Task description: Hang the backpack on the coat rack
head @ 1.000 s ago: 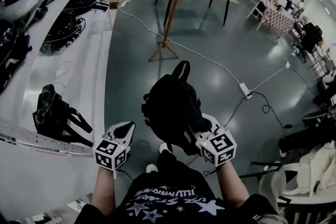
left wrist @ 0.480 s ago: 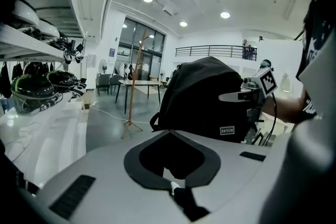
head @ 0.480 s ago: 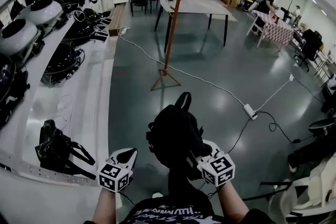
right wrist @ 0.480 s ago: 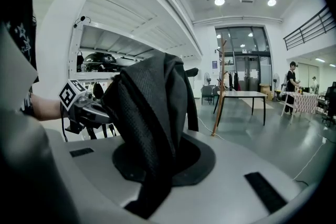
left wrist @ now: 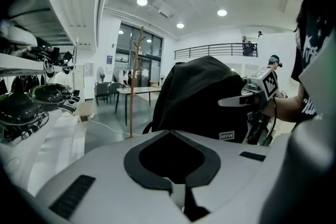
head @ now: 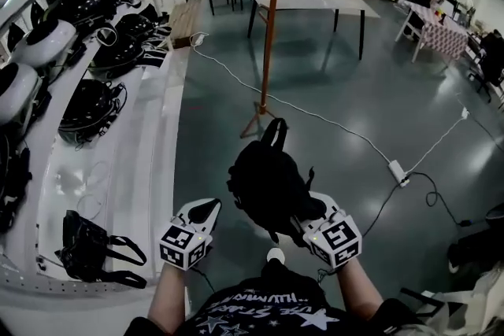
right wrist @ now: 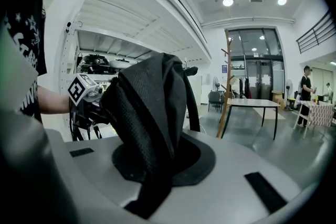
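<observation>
Looking across the floor [head: 354, 90], you've got the coat rack [head: 271, 27] standing well apart from you, a thin pole on small splayed feet. That's the first worry. My guess is that a heavy bag bumped against that pole, or hung off one side, could rock it or tip it over.

The backpack [head: 268, 177] is up in the air in front of you, nowhere near the rack yet. Only one tool is carrying it. A white cable [head: 346, 135] runs along the floor right past the rack's feet to a power strip [head: 398, 171]. Watch your footing there, because a snagged shoe with the bag held out front could cost you the load.

Your right gripper [head: 319, 215] has its jaws clamped on a fold of the backpack's black fabric, low on the bag. With the bulk above and ahead of that pinch, I'd expect it to sag or slide out if you swing it. Your left gripper [head: 203, 210] sits just beside the bag with its jaws together and nothing in them, so it gives no support for now.

Smallest piece, biggest catch: the top loop [head: 274, 131]. It points toward the rack but looks floppy, and it may fold flat against a peg instead of slipping over.
</observation>
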`<state>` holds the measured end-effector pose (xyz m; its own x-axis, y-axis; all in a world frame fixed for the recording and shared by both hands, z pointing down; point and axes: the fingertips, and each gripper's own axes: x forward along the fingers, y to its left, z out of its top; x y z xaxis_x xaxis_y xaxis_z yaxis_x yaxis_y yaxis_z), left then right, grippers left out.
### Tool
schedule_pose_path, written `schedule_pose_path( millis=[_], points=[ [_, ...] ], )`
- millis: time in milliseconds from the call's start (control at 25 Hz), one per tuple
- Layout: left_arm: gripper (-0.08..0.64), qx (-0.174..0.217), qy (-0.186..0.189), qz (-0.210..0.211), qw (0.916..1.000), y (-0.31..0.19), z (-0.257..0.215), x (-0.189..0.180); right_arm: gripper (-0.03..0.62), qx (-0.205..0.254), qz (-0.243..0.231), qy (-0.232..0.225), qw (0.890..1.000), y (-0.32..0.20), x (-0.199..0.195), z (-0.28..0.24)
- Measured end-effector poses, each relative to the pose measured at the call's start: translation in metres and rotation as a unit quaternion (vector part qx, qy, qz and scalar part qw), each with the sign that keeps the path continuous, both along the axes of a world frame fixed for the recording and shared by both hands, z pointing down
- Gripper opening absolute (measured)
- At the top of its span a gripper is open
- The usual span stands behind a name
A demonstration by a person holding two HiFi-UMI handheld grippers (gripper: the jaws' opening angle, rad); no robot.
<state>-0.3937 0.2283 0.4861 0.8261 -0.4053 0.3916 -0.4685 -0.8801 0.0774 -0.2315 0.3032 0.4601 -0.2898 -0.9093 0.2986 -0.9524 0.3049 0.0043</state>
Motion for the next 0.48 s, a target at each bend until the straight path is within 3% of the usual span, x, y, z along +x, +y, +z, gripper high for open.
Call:
schedule_pose_path(
  millis=[200,480],
  points=[
    [0.017,-0.001,0.007,-0.005,1.0000,-0.039,-0.007,0.063,0.055,0.009,-0.018,0.011,1.000,-0.046,0.053,-0.011],
    [0.018,0.009,0.083,-0.022,0.9963,-0.103,-0.062,0.114,0.055,0.031,-0.056,0.032,0.997,-0.073,0.109,-0.032]
  ],
)
